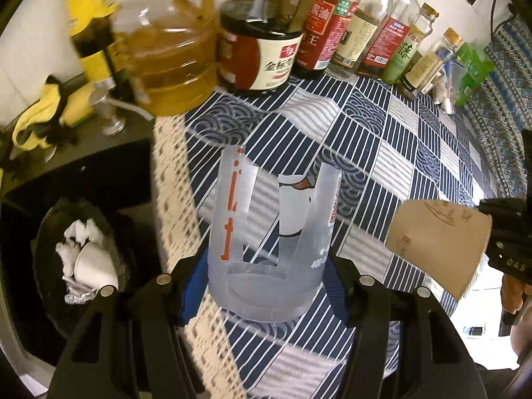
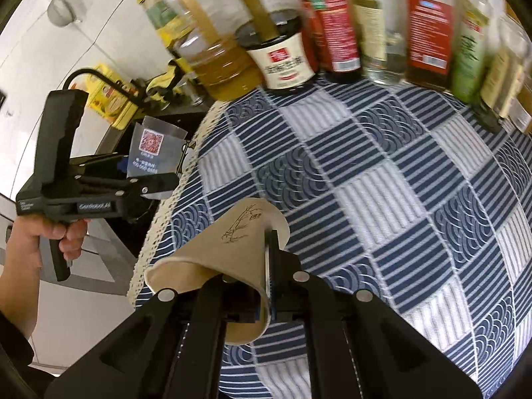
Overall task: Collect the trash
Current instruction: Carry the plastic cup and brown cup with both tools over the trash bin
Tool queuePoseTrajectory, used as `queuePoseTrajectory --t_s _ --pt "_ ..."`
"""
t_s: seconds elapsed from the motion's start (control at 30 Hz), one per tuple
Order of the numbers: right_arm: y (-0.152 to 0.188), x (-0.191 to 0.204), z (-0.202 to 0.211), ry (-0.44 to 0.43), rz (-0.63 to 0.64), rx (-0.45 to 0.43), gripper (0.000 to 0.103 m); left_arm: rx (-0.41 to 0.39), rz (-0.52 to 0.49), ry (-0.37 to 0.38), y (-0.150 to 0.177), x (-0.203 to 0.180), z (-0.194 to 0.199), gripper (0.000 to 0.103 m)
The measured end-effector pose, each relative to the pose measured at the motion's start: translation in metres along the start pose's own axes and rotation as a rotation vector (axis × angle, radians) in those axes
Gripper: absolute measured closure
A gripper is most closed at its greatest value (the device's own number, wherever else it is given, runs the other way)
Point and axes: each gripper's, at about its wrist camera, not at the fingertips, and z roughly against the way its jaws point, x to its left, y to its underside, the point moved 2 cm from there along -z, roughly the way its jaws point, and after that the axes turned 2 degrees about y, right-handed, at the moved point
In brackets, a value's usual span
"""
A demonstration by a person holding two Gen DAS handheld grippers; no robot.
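A clear frosted plastic cup (image 1: 266,249) with orange lettering is held off the table near its left edge, and my left gripper (image 1: 262,292) is shut on it, a blue pad on each side. From the right wrist view the same cup (image 2: 151,149) shows in the left gripper (image 2: 146,173), gripped by a person's hand (image 2: 43,242). My right gripper (image 2: 266,286) is shut on the rim of a brown paper cup (image 2: 226,249), which lies tilted above the checked cloth. That paper cup (image 1: 435,246) and the right gripper (image 1: 490,232) appear at the right of the left wrist view.
A black-lined trash bin (image 1: 50,232) stands below the table's left edge, holding a white paper cup (image 1: 94,266) and tissues. Bottles line the back of the blue checked tablecloth (image 2: 365,166), among them an oil jug (image 1: 166,66) and a soy sauce jar (image 1: 262,53). A dark counter (image 1: 83,153) lies at left.
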Motion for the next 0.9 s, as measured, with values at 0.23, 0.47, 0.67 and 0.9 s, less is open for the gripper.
queuePoseTrajectory --t_s 0.23,0.47,0.67,0.9 --pt "-0.013 0.051 -0.020 -0.009 0.052 0.024 0.099 -0.035 0.031 0.006 0.026 0.035 0.026 0.044" --pt "-0.028 0.101 -0.040 -0.011 0.100 0.033 0.099 -0.065 0.061 -0.002 0.049 0.079 0.051 0.044" --pt "-0.043 0.147 -0.058 -0.017 0.140 0.032 0.099 -0.099 0.075 -0.008 0.064 0.117 0.074 0.044" --pt "-0.053 0.194 -0.079 -0.036 0.161 0.031 0.099 -0.125 0.096 -0.017 0.081 0.160 0.096 0.044"
